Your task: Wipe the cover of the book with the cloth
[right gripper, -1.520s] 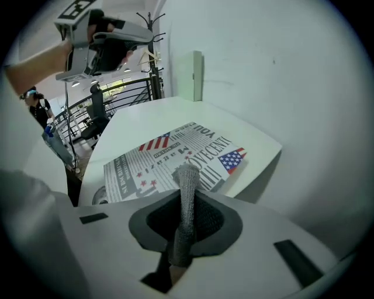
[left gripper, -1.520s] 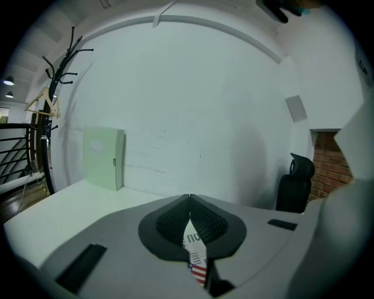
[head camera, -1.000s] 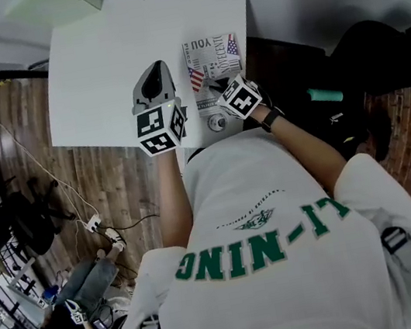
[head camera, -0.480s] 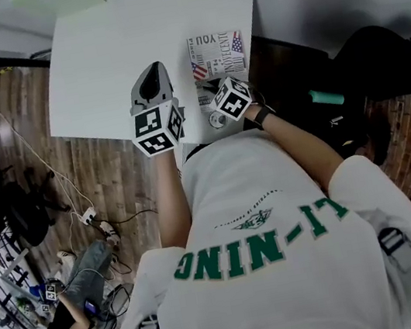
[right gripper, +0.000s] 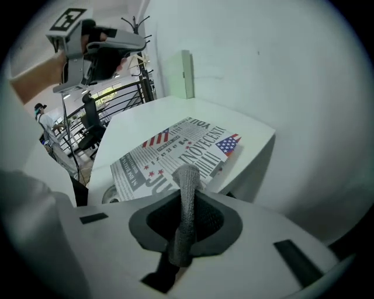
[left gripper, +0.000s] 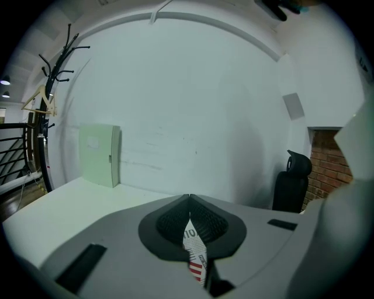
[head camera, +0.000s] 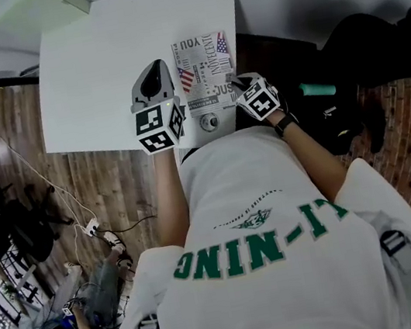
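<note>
Rightward off the book (head camera: 204, 69) the right gripper (head camera: 239, 84) has been carried. Half a second ago it was held over the book's near right corner, and it is now found just beside the book's right edge.

To the left of the book, the left gripper (head camera: 154, 68) is held raised above the white table (head camera: 95, 77). Its marker cube (head camera: 159, 127) is turned up toward the head camera. Its jaws are brought together at the tips and nothing is gripped. Only a thin strip of the printed cover is seen through the slit below the tips.

The book is laid flat on the table. Its newspaper-print cover is turned upward, and two flag prints are shown on it. A small round object (head camera: 208, 122) is placed just beside the book's near edge. Beyond the book's far edge, a pale green panel (right gripper: 186, 73) is stood against the wall.

At the book's right, the right gripper's jaws are clamped on the grey cloth (right gripper: 186, 198). The cloth is pushed out as a rolled strip toward the book's near right corner. Whether the cover is touched by it cannot be told.
</note>
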`<state>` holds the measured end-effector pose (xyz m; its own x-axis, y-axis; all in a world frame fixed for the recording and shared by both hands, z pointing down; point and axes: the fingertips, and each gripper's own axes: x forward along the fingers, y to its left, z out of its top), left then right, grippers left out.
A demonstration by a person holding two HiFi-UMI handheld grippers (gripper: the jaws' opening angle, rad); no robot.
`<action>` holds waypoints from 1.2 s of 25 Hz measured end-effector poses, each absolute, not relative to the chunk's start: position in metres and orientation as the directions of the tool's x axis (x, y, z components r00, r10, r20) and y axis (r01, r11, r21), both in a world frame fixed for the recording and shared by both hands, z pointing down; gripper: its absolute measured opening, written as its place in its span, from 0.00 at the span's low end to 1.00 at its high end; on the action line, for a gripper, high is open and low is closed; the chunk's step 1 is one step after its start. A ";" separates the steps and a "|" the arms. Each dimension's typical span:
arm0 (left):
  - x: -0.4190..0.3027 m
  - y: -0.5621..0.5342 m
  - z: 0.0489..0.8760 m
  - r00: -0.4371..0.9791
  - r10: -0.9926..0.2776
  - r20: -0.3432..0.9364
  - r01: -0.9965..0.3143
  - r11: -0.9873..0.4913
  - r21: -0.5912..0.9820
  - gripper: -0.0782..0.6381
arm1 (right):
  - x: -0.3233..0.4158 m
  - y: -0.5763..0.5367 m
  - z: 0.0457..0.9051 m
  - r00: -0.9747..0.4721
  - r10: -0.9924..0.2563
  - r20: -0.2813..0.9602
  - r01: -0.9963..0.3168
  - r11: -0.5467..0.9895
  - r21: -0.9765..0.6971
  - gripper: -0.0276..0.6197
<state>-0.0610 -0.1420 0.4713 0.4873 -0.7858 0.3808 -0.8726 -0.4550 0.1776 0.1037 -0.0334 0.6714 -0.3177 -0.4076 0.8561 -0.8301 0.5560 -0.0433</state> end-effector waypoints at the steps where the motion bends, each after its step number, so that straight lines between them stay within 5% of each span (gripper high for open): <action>1: -0.061 -0.143 0.472 0.488 -0.785 0.381 -0.872 -0.456 0.177 0.13 | 0.105 -0.033 0.672 -0.312 -0.410 0.857 -0.836 0.548 -0.042 0.11; 4: -0.065 -0.142 0.472 0.478 -0.791 0.382 -0.878 -0.446 0.176 0.13 | 0.101 -0.035 0.673 -0.305 -0.392 0.868 -0.827 0.561 -0.037 0.11; 9: -0.087 -0.140 0.469 0.432 -0.814 0.388 -0.902 -0.400 0.164 0.13 | 0.035 -0.035 0.655 -0.501 -0.328 0.801 -0.752 0.623 -0.215 0.11; 17: -0.119 -0.129 0.471 0.366 -0.839 0.403 -0.931 -0.331 0.154 0.13 | -0.054 -0.036 0.670 -0.542 -0.212 0.813 -0.539 0.830 -0.143 0.11; 30: -0.084 -0.130 0.475 0.444 -0.800 0.403 -0.896 -0.411 0.170 0.13 | 0.050 -0.022 0.674 -0.442 -0.321 0.838 -0.708 0.698 -0.106 0.11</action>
